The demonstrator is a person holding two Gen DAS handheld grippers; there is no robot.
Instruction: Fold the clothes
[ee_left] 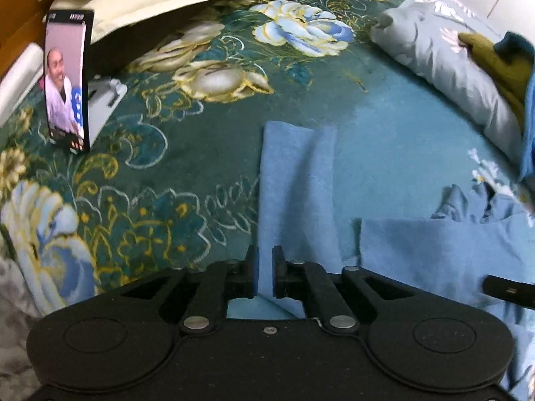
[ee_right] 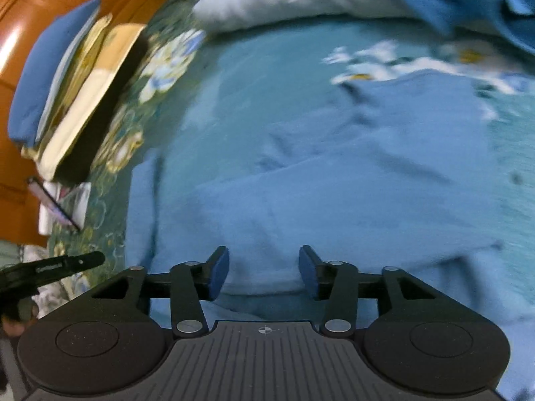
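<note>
Two hand-held grippers are over one light blue garment [ee_right: 334,173] spread on the bed [ee_left: 160,173], and I read their placing as a fold being worked. My left hand-held gripper [ee_left: 265,275] has its pads nearly together with a strip of the garment's cloth, seemingly a sleeve [ee_left: 294,180], running up between them; I judge it pinches that strip, probably so it can be carried across the body. My right hand-held gripper [ee_right: 264,272] stands spread wide just above the garment's near edge, gripping nothing, perhaps placed to take the hem or pin the cloth.

For room: the sleeve's far end lies flat on bare floral bedspread, with open bed left of it up to a propped phone [ee_left: 68,80]. Beyond lies a grey pillow [ee_left: 444,67] with olive and blue clothes [ee_left: 501,67] heaped on it, which limits reach that way. The right view is blurred, so the garment's far edge is unclear.
</note>
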